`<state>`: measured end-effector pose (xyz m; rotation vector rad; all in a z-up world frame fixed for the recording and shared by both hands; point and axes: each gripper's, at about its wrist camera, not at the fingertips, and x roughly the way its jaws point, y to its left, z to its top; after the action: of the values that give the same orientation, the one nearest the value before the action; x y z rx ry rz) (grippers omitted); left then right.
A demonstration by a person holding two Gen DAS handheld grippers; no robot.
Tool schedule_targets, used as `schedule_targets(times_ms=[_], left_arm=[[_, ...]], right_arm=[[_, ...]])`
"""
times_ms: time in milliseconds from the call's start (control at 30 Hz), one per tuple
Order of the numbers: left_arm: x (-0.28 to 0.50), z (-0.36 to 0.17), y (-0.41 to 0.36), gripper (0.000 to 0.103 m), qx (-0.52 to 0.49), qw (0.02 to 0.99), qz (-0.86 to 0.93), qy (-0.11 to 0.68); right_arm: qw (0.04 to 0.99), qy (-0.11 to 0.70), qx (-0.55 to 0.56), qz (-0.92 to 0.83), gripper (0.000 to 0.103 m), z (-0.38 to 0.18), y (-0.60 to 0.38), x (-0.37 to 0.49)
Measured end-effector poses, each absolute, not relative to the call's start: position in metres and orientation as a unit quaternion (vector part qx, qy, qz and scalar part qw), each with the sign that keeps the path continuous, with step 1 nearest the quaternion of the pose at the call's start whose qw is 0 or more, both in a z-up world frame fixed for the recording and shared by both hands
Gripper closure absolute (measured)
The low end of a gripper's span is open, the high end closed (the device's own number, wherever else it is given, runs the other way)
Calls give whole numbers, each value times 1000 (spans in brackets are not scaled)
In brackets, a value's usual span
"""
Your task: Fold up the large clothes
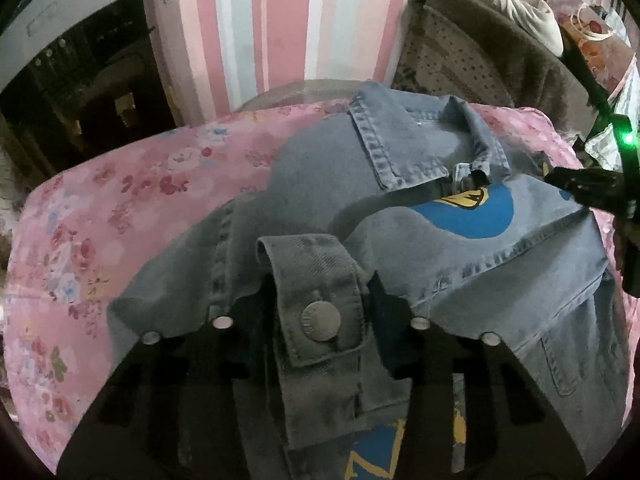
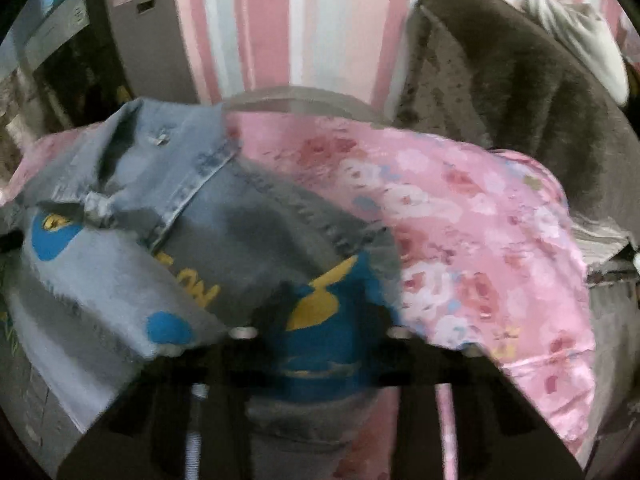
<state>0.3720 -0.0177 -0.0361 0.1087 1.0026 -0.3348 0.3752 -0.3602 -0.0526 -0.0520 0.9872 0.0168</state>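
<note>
A blue denim jacket (image 1: pixel 328 168) lies on a pink floral sheet (image 1: pixel 120 208), collar (image 1: pixel 400 140) at the far side, with a blue and yellow print (image 1: pixel 472 216) showing. Its sleeve cuff (image 1: pixel 320 280), with a metal button (image 1: pixel 320 323), lies lengthwise between the fingers of my left gripper (image 1: pixel 316 292); a dark gap shows beside the cuff. My right gripper (image 1: pixel 568 184) reaches in over the jacket's right edge. In the blurred right wrist view, my right gripper (image 2: pixel 332 320) has printed denim (image 2: pixel 320 308) of the jacket (image 2: pixel 224 224) between its fingers; the grip is unclear.
The sheet (image 2: pixel 480 232) covers a round table (image 1: pixel 296 90). A brown fleece-draped seat (image 1: pixel 500 52) stands behind at the right, with a white bag (image 1: pixel 532 16) on it. A dark cabinet (image 1: pixel 80 80) stands at the left before a pink striped wall (image 1: pixel 280 20).
</note>
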Motion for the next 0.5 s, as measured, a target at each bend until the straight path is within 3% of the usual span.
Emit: schedule_targets(times_ms=[33,133,333,367,400,433,467,500], left_arm=[[372,-37,-20,69,59,862,-161,476],[368,-36,-30,79,85,871,-158,457],[351,-13,-32,79,79,887,-174,421],[352,-14,-32,79,79,886,-173,422],[353,-16,-32,79,79,885,-171,425],[354,-19,-32,79,79,884,-169,430],[356,-23,-31,79,78,882,-166,435],[358,-26,-30,79,77,880,-164,438]], right_arm=[[882,469,-31,19,103,-53,-356,374],[897,440,-46,1,103,-46,-355,368],[886,452,101,0,99,-36,-406,379],[884,456,102,-1,96,-35,-406,382],[883,460,95,-2,81,-35,-404,385],[879,470,78,-9,56,-35,-399,390],[877,477,63,-14,49,-38,-395,392],[873,485,47,-16,49,-42,-391,395]])
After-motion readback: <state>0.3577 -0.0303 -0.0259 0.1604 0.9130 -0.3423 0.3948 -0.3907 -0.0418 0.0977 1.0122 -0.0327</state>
